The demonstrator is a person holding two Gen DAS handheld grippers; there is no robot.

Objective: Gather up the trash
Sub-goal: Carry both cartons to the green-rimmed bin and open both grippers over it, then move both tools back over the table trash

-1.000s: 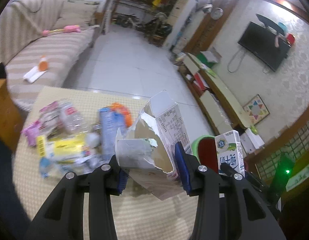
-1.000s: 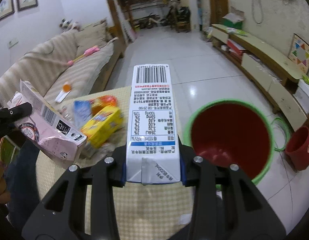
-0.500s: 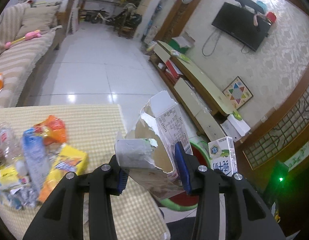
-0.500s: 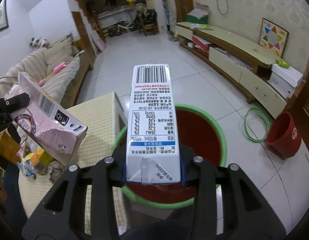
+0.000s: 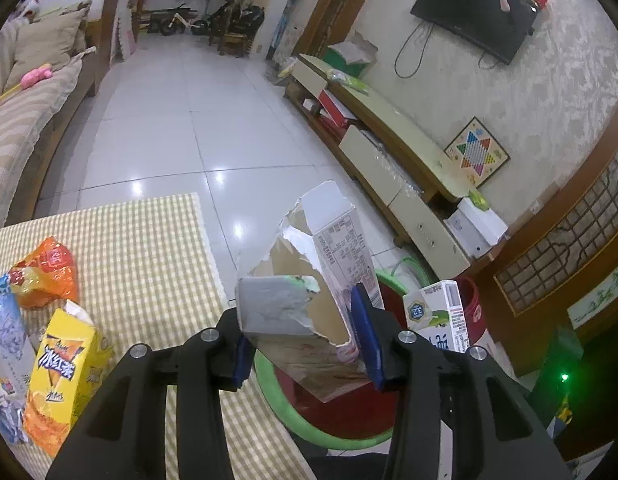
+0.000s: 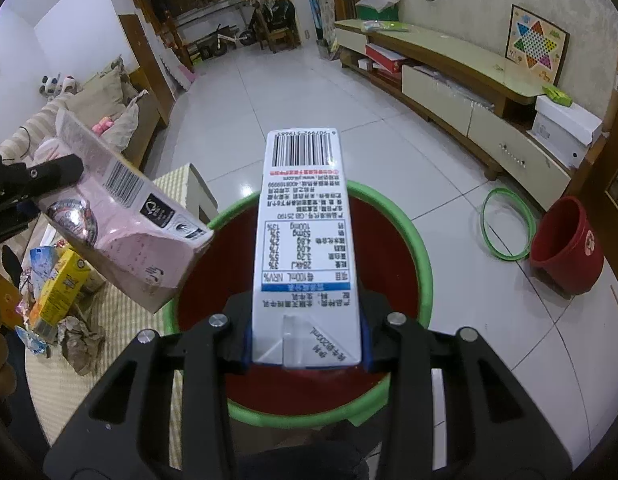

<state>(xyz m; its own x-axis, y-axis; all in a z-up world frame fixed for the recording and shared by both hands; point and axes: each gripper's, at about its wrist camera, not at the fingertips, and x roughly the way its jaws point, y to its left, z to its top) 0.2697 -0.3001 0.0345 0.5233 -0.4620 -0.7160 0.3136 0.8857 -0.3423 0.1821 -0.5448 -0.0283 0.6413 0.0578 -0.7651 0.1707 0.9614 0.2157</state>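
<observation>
My left gripper (image 5: 305, 344) is shut on a torn pink carton (image 5: 309, 280), held over the near rim of the red bin with a green rim (image 5: 293, 412). The pink carton (image 6: 125, 224) also shows at the left of the right wrist view, above the bin's left edge. My right gripper (image 6: 305, 340) is shut on a white milk carton (image 6: 305, 240), held directly above the bin (image 6: 425, 276). The milk carton (image 5: 437, 316) shows in the left wrist view to the right.
The checked table (image 5: 141, 248) holds more trash: a yellow drink box (image 5: 61, 376), an orange wrapper (image 5: 45, 272), a blue wrapper (image 5: 5, 332). A small red bucket (image 6: 565, 244) and green hoop (image 6: 505, 224) lie on the tiled floor. A TV cabinet (image 6: 461, 92) runs along the right wall.
Both grippers have moved right, off the table, carrying their cartons over the bin. The trash pile has slid left in both views.
</observation>
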